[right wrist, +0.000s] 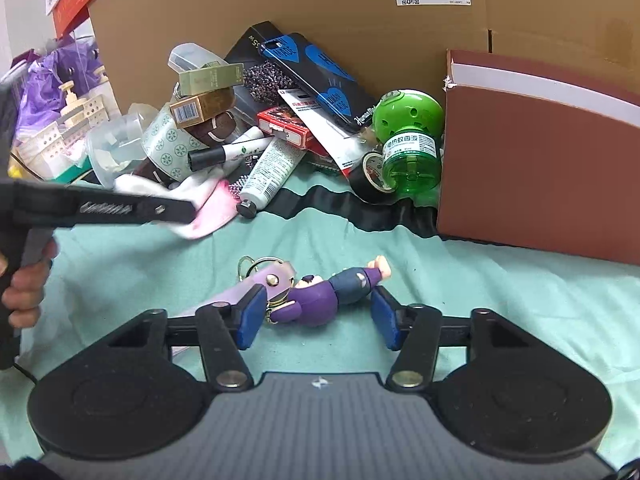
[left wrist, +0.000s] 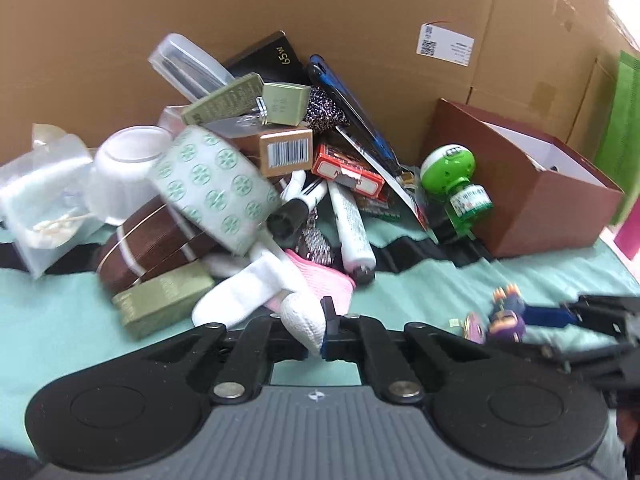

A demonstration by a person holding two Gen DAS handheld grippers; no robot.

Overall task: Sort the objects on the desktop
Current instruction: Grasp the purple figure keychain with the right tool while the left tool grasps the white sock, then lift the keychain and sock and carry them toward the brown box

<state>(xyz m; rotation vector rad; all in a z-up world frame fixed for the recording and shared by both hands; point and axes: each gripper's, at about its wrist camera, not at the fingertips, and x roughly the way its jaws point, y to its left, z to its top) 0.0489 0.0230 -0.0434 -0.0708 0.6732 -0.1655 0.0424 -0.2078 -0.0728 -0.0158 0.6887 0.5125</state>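
On the green-covered surface before a heap of clutter, the left tool pinches a white sock, while the right tool stands open around a purple keychain figure, probably about to close and lift.

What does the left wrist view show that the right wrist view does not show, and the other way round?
Only the left wrist view shows the left gripper shut on a white sock, and a clear bag of cotton swabs. Only the right wrist view shows a roll of black tape, a hand on the left gripper's handle, and the right gripper open around the purple doll keychain. Both show the green bottle, the brown box and the patterned tape roll.
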